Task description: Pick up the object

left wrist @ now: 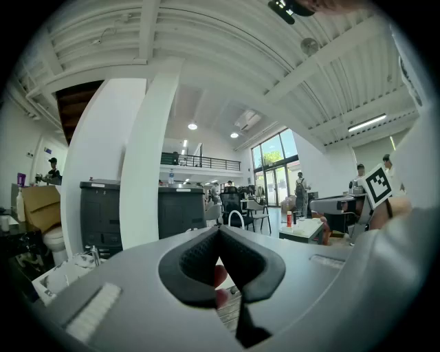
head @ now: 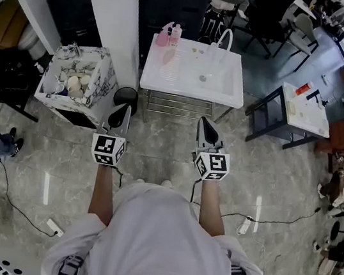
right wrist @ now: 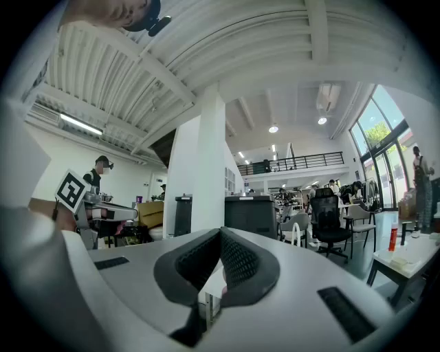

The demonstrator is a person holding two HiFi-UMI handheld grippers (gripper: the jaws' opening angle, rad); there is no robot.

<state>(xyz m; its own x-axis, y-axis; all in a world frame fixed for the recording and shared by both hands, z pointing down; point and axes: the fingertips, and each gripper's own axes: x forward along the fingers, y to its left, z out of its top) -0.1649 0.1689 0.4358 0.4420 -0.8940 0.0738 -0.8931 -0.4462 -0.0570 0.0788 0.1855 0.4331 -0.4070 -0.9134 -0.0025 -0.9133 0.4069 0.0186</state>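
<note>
A white table [head: 168, 81] stands in front of me. On it are two pink bottles [head: 169, 35] at the far left corner, a white hooped piece [head: 225, 40] and a small object [head: 203, 77] near the middle. My left gripper [head: 124, 114] and right gripper [head: 206, 127] hang side by side just short of the table's near edge, both pointing at it. Both are shut and hold nothing. In the left gripper view the jaws [left wrist: 218, 231] meet at the tip, and a pink bottle [left wrist: 219, 275] shows below them. In the right gripper view my right gripper [right wrist: 221, 234] has its jaws touching.
A marble-patterned box [head: 99, 64] of odds and ends sits left of the table by a white pillar [head: 110, 14], with a black round stool [head: 125, 97] beside it. A smaller dark-framed table [head: 305, 113] stands at the right. Cables and a power strip [head: 244, 226] lie on the floor.
</note>
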